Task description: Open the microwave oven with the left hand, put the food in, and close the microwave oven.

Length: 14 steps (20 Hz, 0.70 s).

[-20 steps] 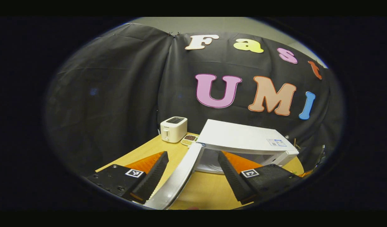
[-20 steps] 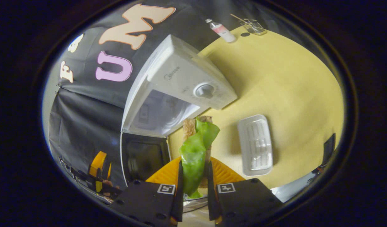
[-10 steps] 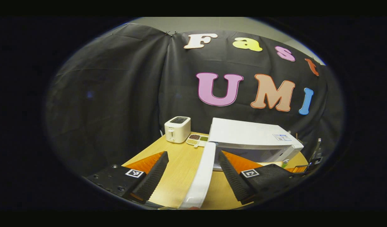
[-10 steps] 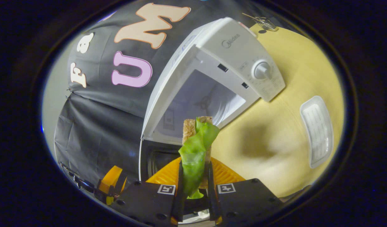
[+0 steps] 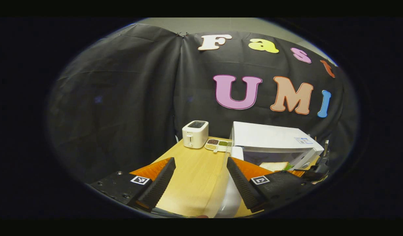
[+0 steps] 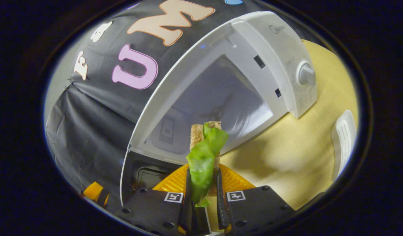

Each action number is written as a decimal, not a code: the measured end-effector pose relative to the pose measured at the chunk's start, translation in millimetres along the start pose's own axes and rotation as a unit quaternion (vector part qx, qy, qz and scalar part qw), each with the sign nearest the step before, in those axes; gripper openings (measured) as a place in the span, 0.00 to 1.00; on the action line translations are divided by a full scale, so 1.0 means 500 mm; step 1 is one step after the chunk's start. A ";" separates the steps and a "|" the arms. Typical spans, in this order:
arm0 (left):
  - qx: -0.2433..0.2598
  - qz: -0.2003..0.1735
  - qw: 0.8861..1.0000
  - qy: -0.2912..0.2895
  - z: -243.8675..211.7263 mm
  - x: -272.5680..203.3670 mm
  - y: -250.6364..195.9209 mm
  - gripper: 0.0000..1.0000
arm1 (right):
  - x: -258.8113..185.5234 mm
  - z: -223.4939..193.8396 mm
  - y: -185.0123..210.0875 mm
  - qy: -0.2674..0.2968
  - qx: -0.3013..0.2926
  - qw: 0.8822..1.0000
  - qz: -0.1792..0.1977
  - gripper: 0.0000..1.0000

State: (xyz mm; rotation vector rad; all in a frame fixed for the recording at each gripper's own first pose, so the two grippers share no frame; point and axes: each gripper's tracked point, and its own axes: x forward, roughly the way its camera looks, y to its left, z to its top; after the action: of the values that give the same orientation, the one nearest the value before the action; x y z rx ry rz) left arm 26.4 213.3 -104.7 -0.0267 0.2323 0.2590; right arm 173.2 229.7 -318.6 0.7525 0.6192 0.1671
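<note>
1. Right gripper (image 6: 203,209) pinching the bread-and-green-lettuce sandwich (image 6: 204,154), now nearer the white microwave oven (image 6: 240,82)'s open cavity than before.
2. Left gripper (image 5: 199,183) spread, empty; white door (image 5: 232,193) now beside its right finger.
3. Beyond: white toaster (image 5: 195,133), small snack tray (image 5: 217,145), wooden table (image 5: 188,173).

Sandwich (image 6: 203,154) lower end lost between the fingers of the right hand-held gripper (image 6: 203,205) — bread mostly covered by the green leaf. In the left gripper view, sandwich (image 5: 276,166) partly screened by the near finger (image 5: 242,182) of the left hand-held gripper. Microwave door (image 6: 147,172) cut off low in the right gripper view, its dark window half hidden. White tray (image 6: 344,144) clipped at the right edge. Small compartment dish (image 5: 217,144) beside the toaster (image 5: 195,133) — contents too small to tell. Microwave (image 6: 227,85) dial markings blurred.
</note>
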 end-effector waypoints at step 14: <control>0.003 0.063 0.998 0.001 -0.008 -0.020 0.109 0.96 | 0.149 0.097 -0.020 -0.090 -0.097 0.988 -0.074 0.26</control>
State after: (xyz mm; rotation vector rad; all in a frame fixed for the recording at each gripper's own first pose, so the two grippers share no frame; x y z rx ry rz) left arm 2.4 263.3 -105.9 -0.0072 0.2373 0.3846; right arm 261.1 220.2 -332.8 0.5251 0.4758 0.0213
